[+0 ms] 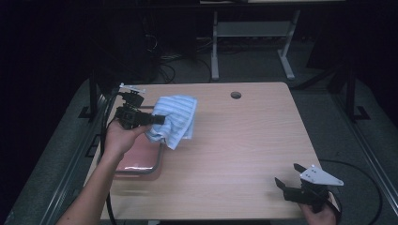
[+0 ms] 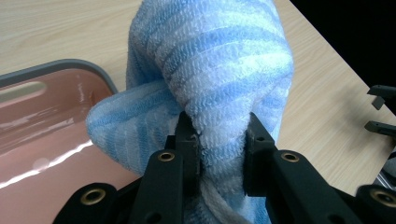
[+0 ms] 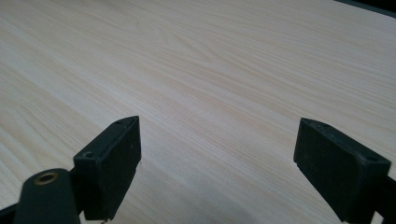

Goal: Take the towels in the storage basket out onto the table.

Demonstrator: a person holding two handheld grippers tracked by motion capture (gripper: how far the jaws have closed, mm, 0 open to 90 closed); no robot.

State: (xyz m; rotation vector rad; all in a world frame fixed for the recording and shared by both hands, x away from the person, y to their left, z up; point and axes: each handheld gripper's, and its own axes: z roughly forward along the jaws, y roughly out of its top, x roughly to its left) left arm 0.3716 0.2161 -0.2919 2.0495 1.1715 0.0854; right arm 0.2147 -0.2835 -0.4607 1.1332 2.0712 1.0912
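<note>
A blue-and-white striped towel (image 1: 174, 119) hangs bunched from my left gripper (image 1: 157, 120), which is shut on it above the table's left side. In the left gripper view both black jaws pinch a thick fold of the towel (image 2: 224, 70), and my left gripper (image 2: 219, 144) holds it over the edge of a pink tray (image 2: 42, 135). My right gripper (image 1: 287, 176) rests low at the table's front right corner, jaws wide apart. The right gripper view shows my right gripper (image 3: 217, 151) open with bare wood between the pads.
The pink tray (image 1: 141, 161) with a grey rim lies at the table's left front, partly under the towel. A round cable hole (image 1: 235, 95) sits near the far edge of the wooden table (image 1: 244, 140). Dark floor, cables and desk legs lie beyond.
</note>
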